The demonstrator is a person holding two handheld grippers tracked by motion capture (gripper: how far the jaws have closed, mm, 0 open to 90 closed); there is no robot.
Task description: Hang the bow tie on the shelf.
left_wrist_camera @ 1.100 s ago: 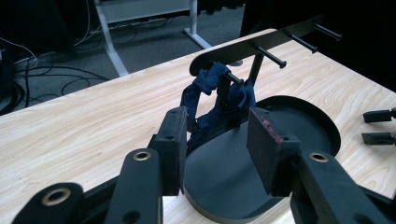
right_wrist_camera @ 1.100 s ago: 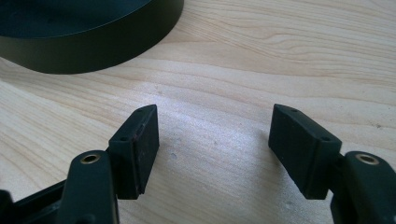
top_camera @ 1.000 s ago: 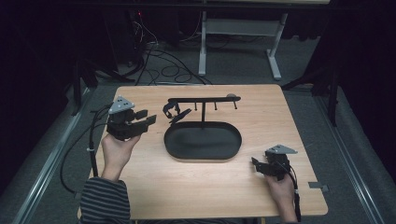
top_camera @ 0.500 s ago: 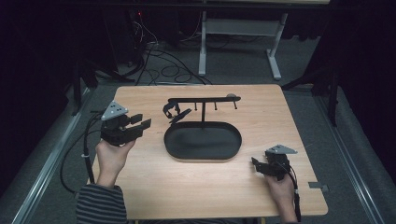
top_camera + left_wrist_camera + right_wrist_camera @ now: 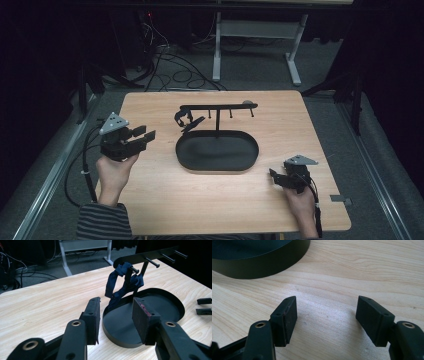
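Between left gripper [image 5: 113, 322] and strap [image 5: 120, 282], bare table [image 5: 50, 305].

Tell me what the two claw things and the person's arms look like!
Both are black. The left claw and the right claw each carry a grey three-cornered plate on top and trail a black cable. Each has two flat black pads on arms with round brass-coloured holes. One left pad has reddish marks along its edge. The left arm wears a striped sleeve, dark with lighter stripes.
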